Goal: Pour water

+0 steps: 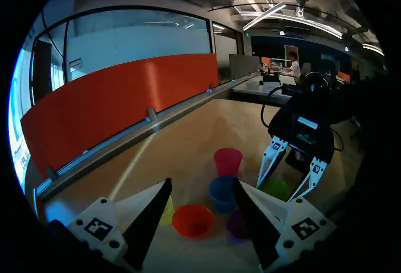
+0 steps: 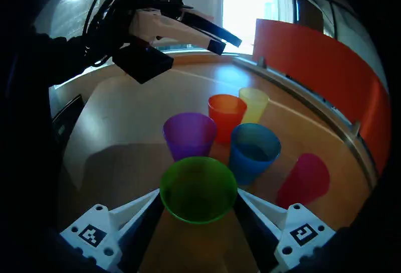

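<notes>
Right claw has its two fingers closed against the sides of the green cup, one on each side of the rim, so it holds this cup just above the table. The left claw is wide open and holds nothing; it hangs above the group of cups.

I count six cups, one of each colour. Behind the green cup stand the purple cup and the blue cup, close together. Behind these are the orange cup and the yellow cup, touching each other. The pink cup stands a little apart, at the side toward the orange partition.

The green, purple and orange cups look empty inside. The blue cup shows a darker level low inside, but I cannot tell if it is water.
</notes>
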Demonstrator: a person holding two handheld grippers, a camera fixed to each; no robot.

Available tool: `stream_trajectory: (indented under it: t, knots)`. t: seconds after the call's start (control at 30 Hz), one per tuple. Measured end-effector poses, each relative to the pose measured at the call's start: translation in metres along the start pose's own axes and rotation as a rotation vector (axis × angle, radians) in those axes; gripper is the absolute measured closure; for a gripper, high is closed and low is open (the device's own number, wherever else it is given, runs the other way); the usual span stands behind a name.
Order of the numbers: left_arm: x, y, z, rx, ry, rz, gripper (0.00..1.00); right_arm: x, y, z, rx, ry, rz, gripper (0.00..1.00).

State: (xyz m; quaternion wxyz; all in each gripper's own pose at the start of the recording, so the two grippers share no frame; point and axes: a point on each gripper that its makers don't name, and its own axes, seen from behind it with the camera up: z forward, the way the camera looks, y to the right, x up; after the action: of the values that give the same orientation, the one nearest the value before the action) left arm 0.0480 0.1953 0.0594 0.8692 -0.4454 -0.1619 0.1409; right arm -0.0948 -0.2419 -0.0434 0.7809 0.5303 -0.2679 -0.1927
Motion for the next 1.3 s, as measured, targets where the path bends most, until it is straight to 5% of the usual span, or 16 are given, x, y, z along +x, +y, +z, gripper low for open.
stream_trajectory:
  t: [0.5,1.3]
  knots:
    - [0.000,0.004,0.001,-0.004,-0.008,0.011,0.12,0.015,-0.002,-0.015,-0.003,0.049,0.009,0.09]
    - [0.002,0.014,0.003,-0.020,-0.023,0.033,0.12,0.066,-0.003,-0.064,-0.072,0.245,0.009,0.09]
